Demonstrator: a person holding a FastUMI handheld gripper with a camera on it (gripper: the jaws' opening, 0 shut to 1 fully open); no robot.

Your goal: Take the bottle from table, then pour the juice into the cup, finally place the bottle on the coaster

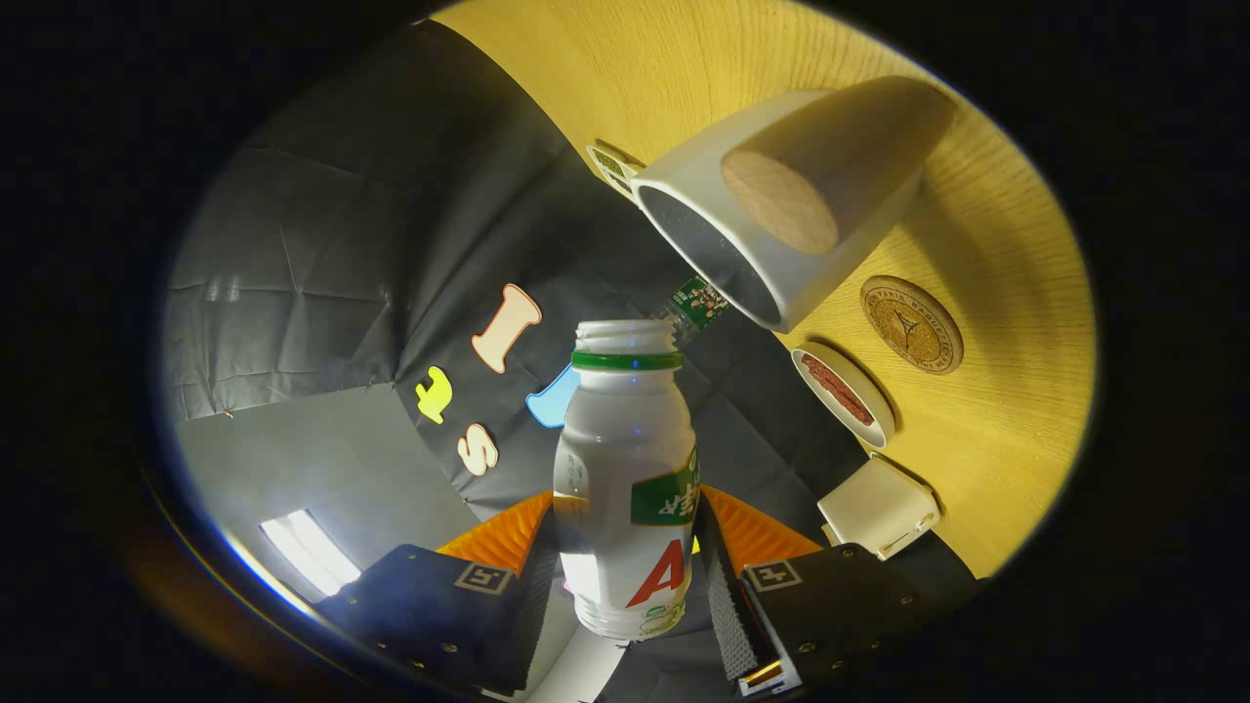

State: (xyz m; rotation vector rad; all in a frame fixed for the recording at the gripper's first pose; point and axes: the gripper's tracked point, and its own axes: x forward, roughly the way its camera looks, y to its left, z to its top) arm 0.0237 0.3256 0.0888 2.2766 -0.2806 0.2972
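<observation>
Bottle (pixel 625 478) base: hidden between my jaws.
Bottle contents: level cannot be told.
Cup (pixel 781 210) interior: dark, contents unreadable.
Jaws: rear portions cut off.

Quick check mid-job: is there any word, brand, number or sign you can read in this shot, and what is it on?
bottle, clamped between the fingers of the gripper: the label's print is cut off and turned, so it cannot be read reliably.
coaster on the table: a ring of stamped lettering, too small to read.
card at the table edge beside the cup: too blurred to read.
Nothing can be quoted with confidence.
</observation>
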